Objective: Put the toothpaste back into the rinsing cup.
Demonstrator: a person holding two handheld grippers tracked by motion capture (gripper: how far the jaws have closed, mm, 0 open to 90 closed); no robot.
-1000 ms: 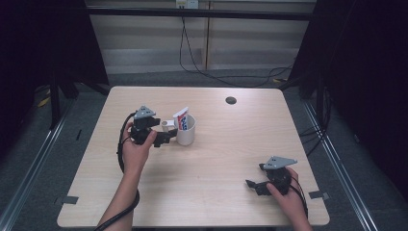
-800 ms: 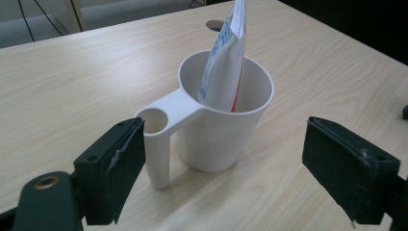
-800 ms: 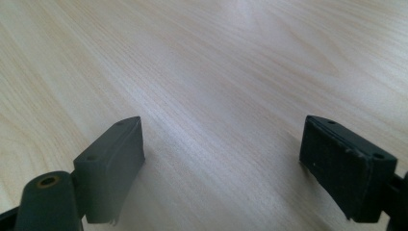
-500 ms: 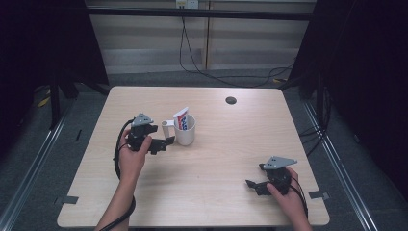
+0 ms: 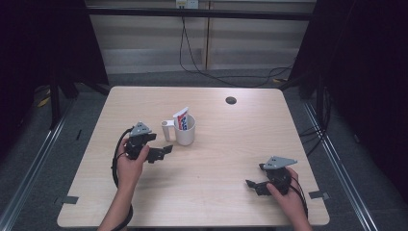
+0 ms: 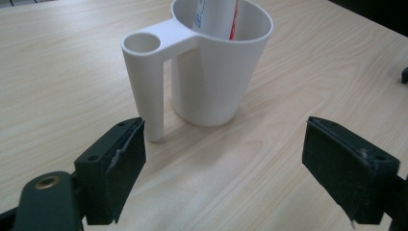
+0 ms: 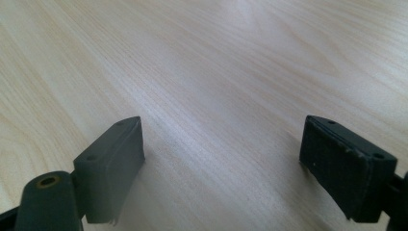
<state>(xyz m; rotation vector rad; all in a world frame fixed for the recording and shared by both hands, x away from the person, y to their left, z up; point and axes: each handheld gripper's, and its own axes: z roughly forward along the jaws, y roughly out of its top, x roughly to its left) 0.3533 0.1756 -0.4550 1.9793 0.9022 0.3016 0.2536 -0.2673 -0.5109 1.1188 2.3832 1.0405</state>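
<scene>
1. Two grippers sit over a pale wooden bench (image 5: pixel 221 159). The left gripper (image 6: pixel 223 159) has its jaws spread wide and holds nothing. A white cup (image 6: pixel 219 62) stands upright just ahead of it, between the jaw lines, not touching either.
2. The cup's hollow side handle (image 6: pixel 149 82) stands nearest the left jaw. A tube (image 6: pixel 214 17) leans inside the cup.
3. Risk: pushing forward off-centre, the left jaw could strike the handle and spin or tip the light cup, spilling the tube.
4. Risk: closing on the tapered wall may squeeze the cup upward and out of the grip.
5. The right gripper (image 7: pixel 221 159), jaws also wide and empty, rests well away from the cup, too far to steady it.
</scene>
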